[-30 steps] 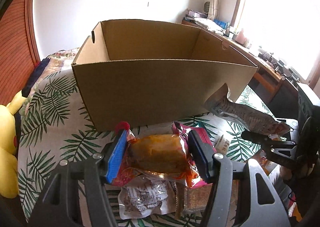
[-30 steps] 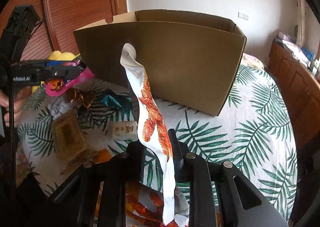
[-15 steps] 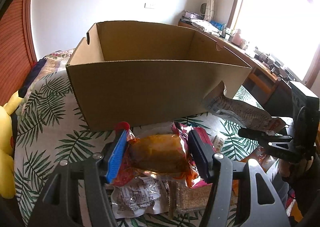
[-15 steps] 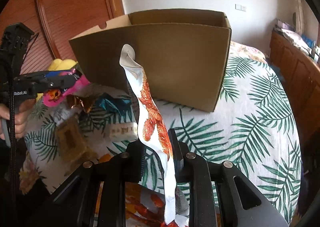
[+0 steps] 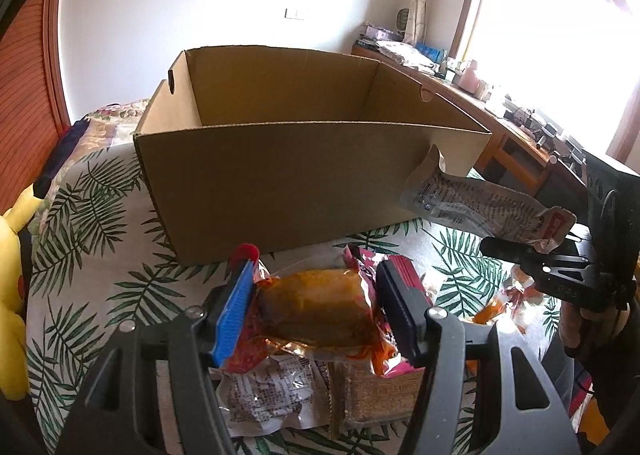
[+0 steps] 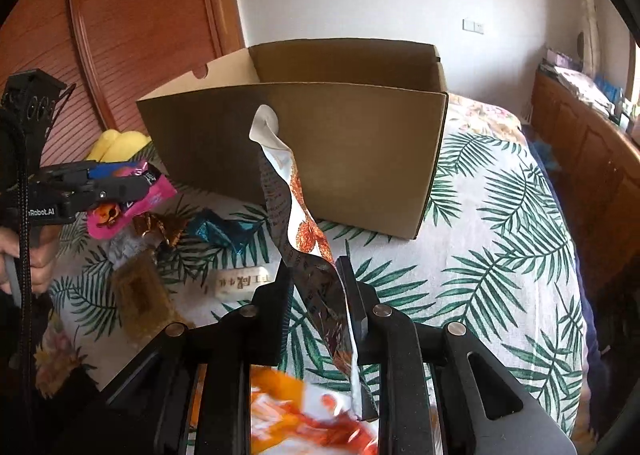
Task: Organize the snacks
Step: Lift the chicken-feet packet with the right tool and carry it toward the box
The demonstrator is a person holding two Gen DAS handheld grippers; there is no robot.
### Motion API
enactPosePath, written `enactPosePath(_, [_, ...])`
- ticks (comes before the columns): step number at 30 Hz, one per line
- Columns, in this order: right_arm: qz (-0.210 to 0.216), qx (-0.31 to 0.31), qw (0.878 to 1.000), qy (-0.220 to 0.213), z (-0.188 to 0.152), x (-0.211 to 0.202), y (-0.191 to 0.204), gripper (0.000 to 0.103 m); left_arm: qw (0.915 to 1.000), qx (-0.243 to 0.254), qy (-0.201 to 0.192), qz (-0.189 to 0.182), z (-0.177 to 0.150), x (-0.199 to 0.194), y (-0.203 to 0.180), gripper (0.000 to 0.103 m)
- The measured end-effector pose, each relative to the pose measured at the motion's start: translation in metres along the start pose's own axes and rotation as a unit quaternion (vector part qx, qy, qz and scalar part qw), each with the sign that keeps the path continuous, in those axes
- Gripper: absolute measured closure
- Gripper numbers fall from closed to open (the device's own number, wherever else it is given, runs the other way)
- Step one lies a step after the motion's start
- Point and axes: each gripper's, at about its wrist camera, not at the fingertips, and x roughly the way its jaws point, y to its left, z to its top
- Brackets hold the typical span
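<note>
Left hand-held gripper clamping orange snack packet, open cardboard box behind, leaf-print cloth

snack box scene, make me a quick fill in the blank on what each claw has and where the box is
1. The left claw is shut on a pink-edged snack packet whose clear middle shows an ____ filling.
2. The right claw is shut on a long white pouch that stands up in front of the brown ____ box.
3. The box sits on a cloth printed with green ____ leaves.
4. Seen from the left wrist, the inside of the box looks ____.

Missing words: orange; cardboard; palm; empty
</note>
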Motion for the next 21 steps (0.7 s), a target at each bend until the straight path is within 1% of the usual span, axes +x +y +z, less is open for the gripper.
enactPosePath(10, [0.014,-0.016,0.999,-0.028,0.004,-0.021,0.008,0.085,0.9999,-0.002,-0.013,-0.001,0.003,-0.009,-0.005,0.042])
enactPosePath(14, [0.007,-0.035,0.999,-0.041,0.005,-0.029,0.017,0.088,0.9999,-0.001,-0.016,-0.005,0.004,-0.01,-0.009,0.042])
enactPosePath(15, [0.006,-0.038,0.998,-0.045,0.005,-0.031,0.019,0.092,0.9998,-0.001,-0.016,-0.006,0.005,-0.01,-0.009,0.042])
enactPosePath(21, [0.002,-0.049,0.997,-0.055,0.006,-0.037,0.025,0.092,0.9998,0.002,-0.017,-0.009,0.007,-0.011,-0.013,0.042])
